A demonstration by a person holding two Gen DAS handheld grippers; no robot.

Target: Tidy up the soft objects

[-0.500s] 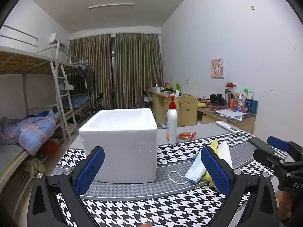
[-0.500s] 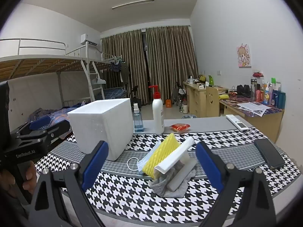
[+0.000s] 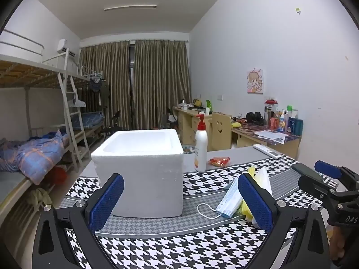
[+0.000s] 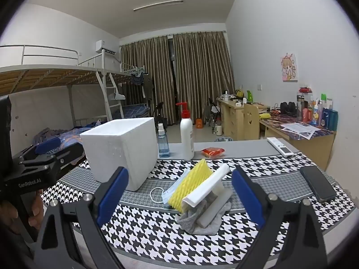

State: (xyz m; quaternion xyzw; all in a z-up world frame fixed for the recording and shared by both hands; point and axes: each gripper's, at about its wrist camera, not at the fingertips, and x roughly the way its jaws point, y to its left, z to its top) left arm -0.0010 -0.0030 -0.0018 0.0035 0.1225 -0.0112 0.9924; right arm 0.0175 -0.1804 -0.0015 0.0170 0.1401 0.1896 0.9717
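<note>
A white foam box (image 3: 143,170) (image 4: 121,150) stands open-topped on the houndstooth table cloth (image 3: 179,246). To its right lies a pile of soft things: a yellow sponge (image 4: 190,185), a blue face mask (image 3: 230,199) (image 4: 172,190), a white foam strip (image 4: 206,187) and a grey cloth (image 4: 202,222). My left gripper (image 3: 179,201) is open and empty, facing the box. My right gripper (image 4: 179,199) is open and empty, facing the pile from the near side.
A white pump bottle (image 3: 200,148) (image 4: 187,134), a blue spray bottle (image 4: 163,141) and a red packet (image 4: 212,152) stand behind the pile. A remote (image 4: 280,146) and a black phone (image 4: 317,183) lie at the right. Bunk beds stand at the left, desks at the right.
Both grippers have shifted only slightly; the pile and the box look the same. Nothing was taken hold of.
</note>
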